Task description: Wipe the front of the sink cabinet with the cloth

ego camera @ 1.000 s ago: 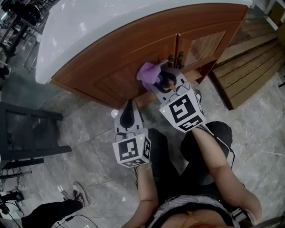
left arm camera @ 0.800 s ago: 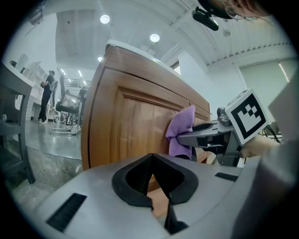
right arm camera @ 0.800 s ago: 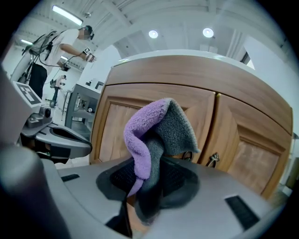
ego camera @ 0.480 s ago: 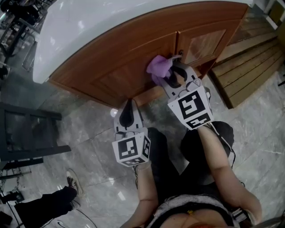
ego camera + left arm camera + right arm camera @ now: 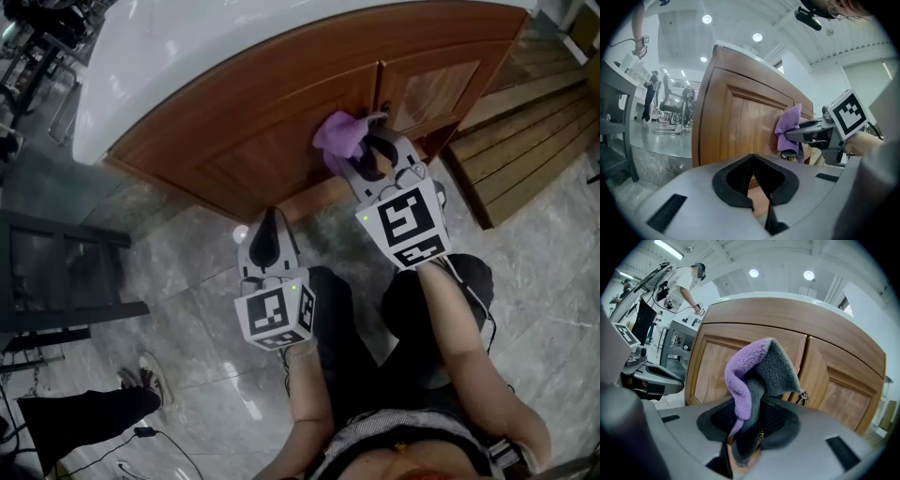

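Where the right tool (image 5: 364, 156) clamps it, cloth (image 5: 337, 135) against sink cabinet front (image 5: 234, 141)

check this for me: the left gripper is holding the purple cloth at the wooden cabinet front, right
Wrong gripper. The right gripper is holding the purple cloth at the wooden cabinet front; the right gripper view shows the cloth pinched between its jaws. The left gripper is shut with nothing in it.

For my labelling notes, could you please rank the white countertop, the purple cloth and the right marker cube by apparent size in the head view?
1. white countertop
2. right marker cube, nearer the camera, so its true rank is unsure
3. purple cloth
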Demonstrator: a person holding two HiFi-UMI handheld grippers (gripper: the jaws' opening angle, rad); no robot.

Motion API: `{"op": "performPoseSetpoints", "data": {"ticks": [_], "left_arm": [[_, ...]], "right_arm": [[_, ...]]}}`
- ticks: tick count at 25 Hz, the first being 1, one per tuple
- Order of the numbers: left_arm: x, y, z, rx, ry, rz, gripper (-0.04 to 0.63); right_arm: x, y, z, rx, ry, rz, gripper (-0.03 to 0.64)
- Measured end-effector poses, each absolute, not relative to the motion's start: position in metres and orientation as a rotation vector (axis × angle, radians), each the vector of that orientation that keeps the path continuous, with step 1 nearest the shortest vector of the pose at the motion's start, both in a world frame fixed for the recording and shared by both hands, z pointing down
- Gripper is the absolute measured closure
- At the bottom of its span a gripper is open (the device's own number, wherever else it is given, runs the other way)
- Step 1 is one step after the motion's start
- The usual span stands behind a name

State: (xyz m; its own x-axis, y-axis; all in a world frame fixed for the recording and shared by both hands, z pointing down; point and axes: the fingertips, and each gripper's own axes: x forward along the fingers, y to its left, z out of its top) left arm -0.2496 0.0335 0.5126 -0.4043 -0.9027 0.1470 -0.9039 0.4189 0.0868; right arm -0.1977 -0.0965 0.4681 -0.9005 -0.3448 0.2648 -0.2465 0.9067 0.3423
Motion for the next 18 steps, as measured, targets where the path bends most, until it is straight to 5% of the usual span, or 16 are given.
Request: {"op": "performPoseSetpoints", "data": {"ticks": [18], "left_arm": [[-0.266, 0.069, 0.515, 1.513, -2.542, -0.025, 0.589]], "right_arm": [[-0.218, -0.040, 0.467, 0.196, -2.854, -0.376, 0.443]]}}
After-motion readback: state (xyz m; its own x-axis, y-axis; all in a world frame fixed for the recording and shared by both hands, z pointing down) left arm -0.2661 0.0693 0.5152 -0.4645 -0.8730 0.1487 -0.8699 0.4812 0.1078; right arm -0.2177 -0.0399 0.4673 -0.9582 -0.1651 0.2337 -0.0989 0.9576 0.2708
